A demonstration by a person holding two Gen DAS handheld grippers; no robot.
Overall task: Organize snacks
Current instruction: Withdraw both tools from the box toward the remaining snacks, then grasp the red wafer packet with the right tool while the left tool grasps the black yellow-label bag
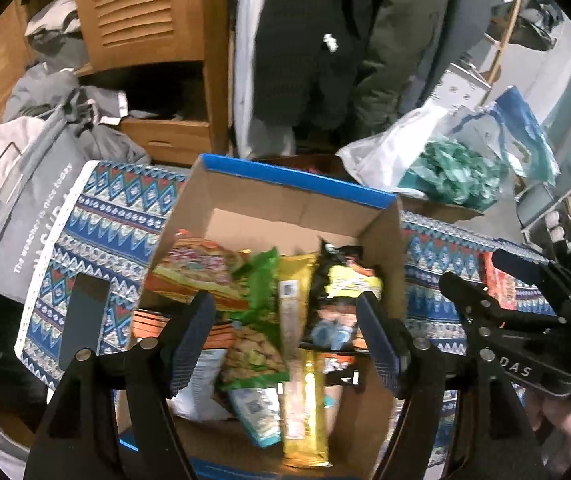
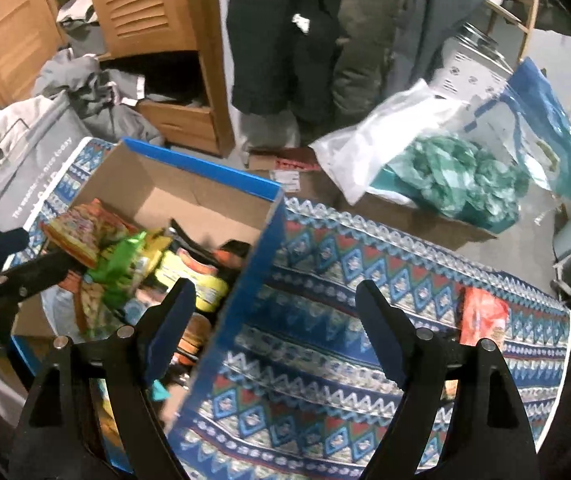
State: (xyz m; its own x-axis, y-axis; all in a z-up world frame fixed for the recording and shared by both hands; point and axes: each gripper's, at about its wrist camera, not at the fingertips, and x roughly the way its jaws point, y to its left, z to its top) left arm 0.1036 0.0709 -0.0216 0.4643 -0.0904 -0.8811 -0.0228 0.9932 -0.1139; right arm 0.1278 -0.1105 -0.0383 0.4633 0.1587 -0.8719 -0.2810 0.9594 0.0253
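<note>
Both tongs, left [image 1: 285, 344] and right [image 2: 275, 330], stood wide and empty. You had one orange packet [image 2: 483, 314] right of the box [image 2: 269, 248] on the desk: light, crinkly, slippery; pinch its edge.

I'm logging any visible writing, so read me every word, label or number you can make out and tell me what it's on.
"The weather is nice today": grey fabric bag, white print.
"DAS": body of the right gripper; any letters before it are cut off.
Larger lettering on the grey bag: unreadable.
Snack packets in the cardboard box and the orange packet: print too blurred.
</note>
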